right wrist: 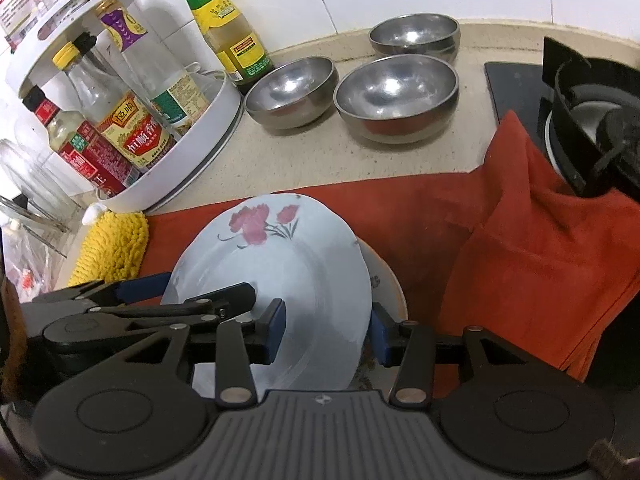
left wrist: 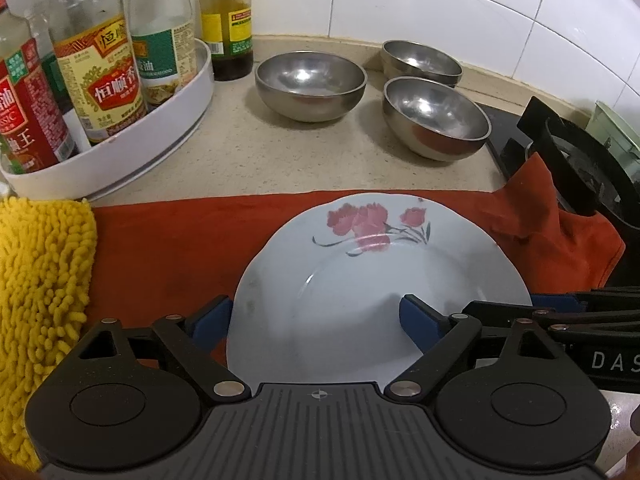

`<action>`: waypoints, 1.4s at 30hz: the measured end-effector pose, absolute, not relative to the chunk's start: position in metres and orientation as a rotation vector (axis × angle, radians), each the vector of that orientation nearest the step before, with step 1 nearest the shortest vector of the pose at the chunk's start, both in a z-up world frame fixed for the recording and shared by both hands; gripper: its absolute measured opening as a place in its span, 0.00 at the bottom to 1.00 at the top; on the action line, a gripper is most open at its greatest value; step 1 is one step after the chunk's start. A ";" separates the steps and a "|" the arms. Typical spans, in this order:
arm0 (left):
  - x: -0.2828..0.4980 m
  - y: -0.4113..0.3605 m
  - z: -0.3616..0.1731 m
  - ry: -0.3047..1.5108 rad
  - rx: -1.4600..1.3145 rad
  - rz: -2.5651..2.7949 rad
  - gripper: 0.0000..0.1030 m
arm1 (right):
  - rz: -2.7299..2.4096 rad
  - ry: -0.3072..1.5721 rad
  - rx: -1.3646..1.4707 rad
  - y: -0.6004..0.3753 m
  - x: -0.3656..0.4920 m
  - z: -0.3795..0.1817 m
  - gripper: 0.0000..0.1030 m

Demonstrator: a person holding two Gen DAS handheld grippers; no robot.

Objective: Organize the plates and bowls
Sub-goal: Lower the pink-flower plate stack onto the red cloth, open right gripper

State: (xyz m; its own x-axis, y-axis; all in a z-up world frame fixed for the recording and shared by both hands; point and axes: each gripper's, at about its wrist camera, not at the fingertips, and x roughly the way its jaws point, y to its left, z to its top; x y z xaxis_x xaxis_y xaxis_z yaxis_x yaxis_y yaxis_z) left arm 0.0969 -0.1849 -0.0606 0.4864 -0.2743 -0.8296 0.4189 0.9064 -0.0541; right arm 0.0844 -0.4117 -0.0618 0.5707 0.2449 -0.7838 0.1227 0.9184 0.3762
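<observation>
A white plate with pink flowers [left wrist: 360, 280] lies over the red cloth [left wrist: 168, 248], tilted, with its right side raised. My left gripper [left wrist: 316, 320] is open, one finger under the plate's left rim and one on top of it. My right gripper [right wrist: 328, 328] is open astride the plate's [right wrist: 280, 272] right rim. A second plate [right wrist: 386, 284] with an orange rim lies underneath. Three steel bowls [left wrist: 310, 84] [left wrist: 436, 118] [left wrist: 420, 60] stand on the counter behind; the far one looks like a stack of two.
A white turntable rack [left wrist: 132, 152] with sauce bottles stands at the left, with a yellow-labelled bottle [left wrist: 228, 20] beside it. A yellow chenille mitt [left wrist: 40, 292] lies at the left edge. A gas hob with a black pan support [right wrist: 580, 120] is at the right.
</observation>
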 end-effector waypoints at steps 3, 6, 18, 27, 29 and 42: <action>0.097 -0.187 -0.061 0.975 0.168 -0.429 0.89 | 0.071 0.972 0.404 -0.413 0.085 -0.061 0.41; 0.097 -0.187 -0.061 0.979 0.171 -0.439 0.89 | 0.069 0.971 0.380 -0.412 0.084 -0.060 0.41; 0.094 -0.191 -0.061 0.981 0.182 -0.479 0.91 | 0.090 0.982 0.234 -0.411 0.069 -0.054 0.44; 0.095 -0.177 -0.070 1.005 0.178 -0.446 0.91 | 0.087 0.943 0.219 -0.416 0.067 -0.052 0.45; 0.095 -0.175 -0.073 1.017 0.166 -0.452 0.93 | 0.079 0.978 0.237 -0.420 0.070 -0.061 0.45; 0.093 -0.181 -0.075 1.036 0.149 -0.519 0.86 | 0.104 1.031 0.301 -0.415 0.077 -0.076 0.53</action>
